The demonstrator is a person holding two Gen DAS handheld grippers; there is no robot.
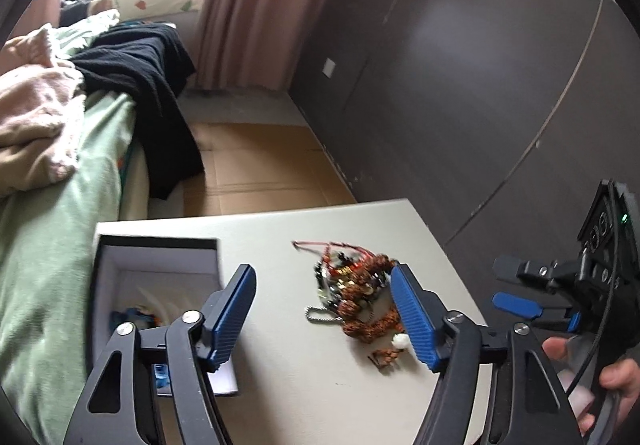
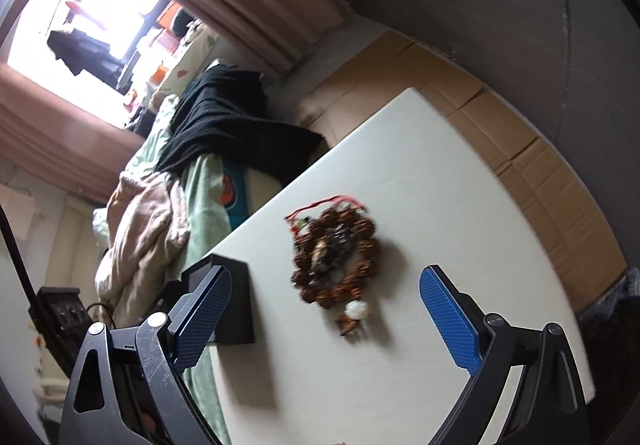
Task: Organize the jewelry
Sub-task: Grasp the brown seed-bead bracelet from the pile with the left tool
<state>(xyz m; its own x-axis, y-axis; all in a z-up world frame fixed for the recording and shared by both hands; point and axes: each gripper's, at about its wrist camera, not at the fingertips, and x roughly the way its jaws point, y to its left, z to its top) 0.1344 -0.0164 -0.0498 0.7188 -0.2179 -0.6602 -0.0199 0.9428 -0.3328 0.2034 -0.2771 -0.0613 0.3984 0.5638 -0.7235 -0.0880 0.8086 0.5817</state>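
One bead bracelet tangle on table, ahead between spread, empty left fingers; right fingers likewise spread. Light, limp, snag-prone; pinch bead strand. Open box beside left finger.

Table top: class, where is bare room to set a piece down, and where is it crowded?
Free: the white table between the open box and the bead bracelet pile, and the strip beyond the pile toward the far edge. Crowded: the tangled pile itself and the box corner. Both grippers, left and right, are open.

Dark grey wall, pink curtain, cardboard-covered floor, green-sheeted bed.
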